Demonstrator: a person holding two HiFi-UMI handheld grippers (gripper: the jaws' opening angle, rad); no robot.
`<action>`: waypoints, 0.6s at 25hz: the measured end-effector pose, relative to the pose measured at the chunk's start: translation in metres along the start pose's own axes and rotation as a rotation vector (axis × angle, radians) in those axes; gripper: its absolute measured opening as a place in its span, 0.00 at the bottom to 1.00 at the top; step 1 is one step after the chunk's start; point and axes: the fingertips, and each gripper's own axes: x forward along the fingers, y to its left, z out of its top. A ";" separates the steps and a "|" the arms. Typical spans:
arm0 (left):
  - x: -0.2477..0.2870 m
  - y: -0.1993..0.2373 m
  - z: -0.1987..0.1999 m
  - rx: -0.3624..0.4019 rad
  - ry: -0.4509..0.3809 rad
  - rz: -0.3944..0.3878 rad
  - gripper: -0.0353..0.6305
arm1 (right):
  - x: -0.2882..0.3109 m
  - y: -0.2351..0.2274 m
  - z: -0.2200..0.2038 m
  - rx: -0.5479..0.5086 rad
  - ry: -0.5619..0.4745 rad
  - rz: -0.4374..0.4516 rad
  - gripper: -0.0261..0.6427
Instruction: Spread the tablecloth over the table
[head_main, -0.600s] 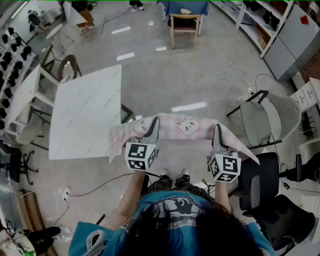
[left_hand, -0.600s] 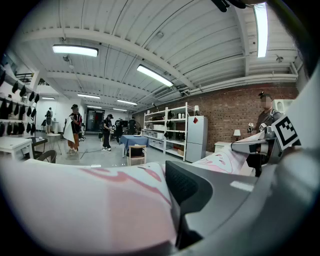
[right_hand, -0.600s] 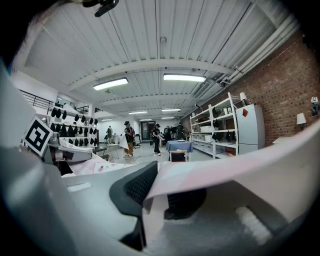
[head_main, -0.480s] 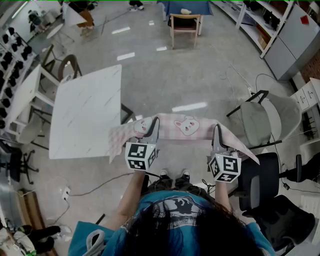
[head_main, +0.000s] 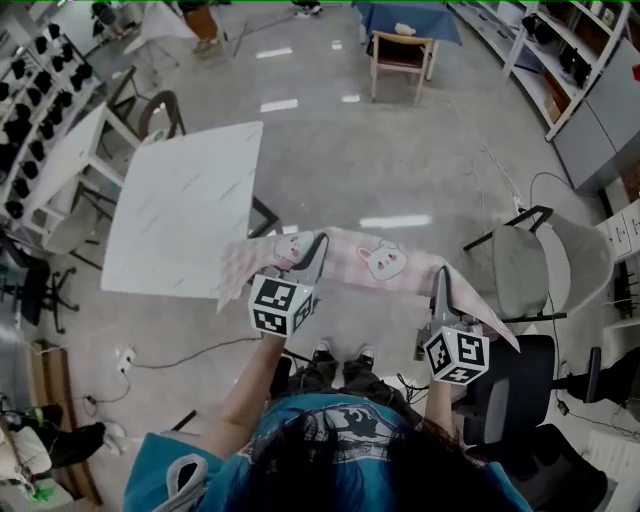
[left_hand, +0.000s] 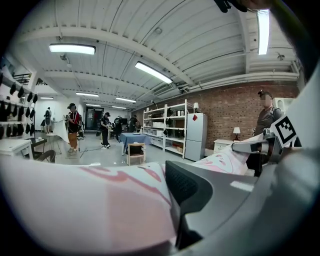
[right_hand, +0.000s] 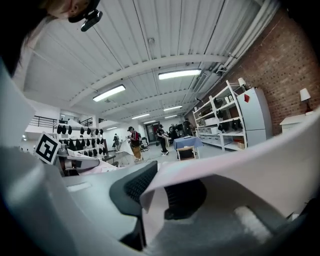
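Observation:
A pink checked tablecloth (head_main: 365, 262) with rabbit faces hangs stretched in the air between my two grippers, over the floor. My left gripper (head_main: 312, 252) is shut on its left part; cloth (left_hand: 90, 200) fills the space beside the dark pad (left_hand: 182, 187). My right gripper (head_main: 440, 285) is shut on its right part, with the cloth edge (right_hand: 200, 175) pinched against the pad (right_hand: 135, 187). The white marble-look table (head_main: 185, 205) stands bare to the left and ahead, its near right corner close to the cloth's left end.
A grey chair (head_main: 540, 265) and a black office chair (head_main: 510, 390) stand at the right. A wooden chair (head_main: 400, 60) is far ahead, shelving (head_main: 560, 50) at the far right. Cables (head_main: 190, 355) lie on the floor. People (left_hand: 72, 125) stand in the distance.
The view has shifted, so the table now sits further right in it. The cloth now slopes down to the right, with the right gripper lower. Both grips are unchanged.

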 end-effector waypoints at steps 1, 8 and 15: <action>0.001 0.002 0.000 0.003 0.003 -0.001 0.15 | 0.002 0.001 0.000 0.006 -0.001 0.010 0.09; 0.015 -0.005 0.014 0.019 0.004 -0.023 0.15 | 0.007 -0.015 0.009 0.047 -0.027 0.065 0.09; 0.009 0.006 0.038 0.017 -0.037 0.017 0.15 | 0.024 -0.006 0.033 0.053 -0.058 0.124 0.09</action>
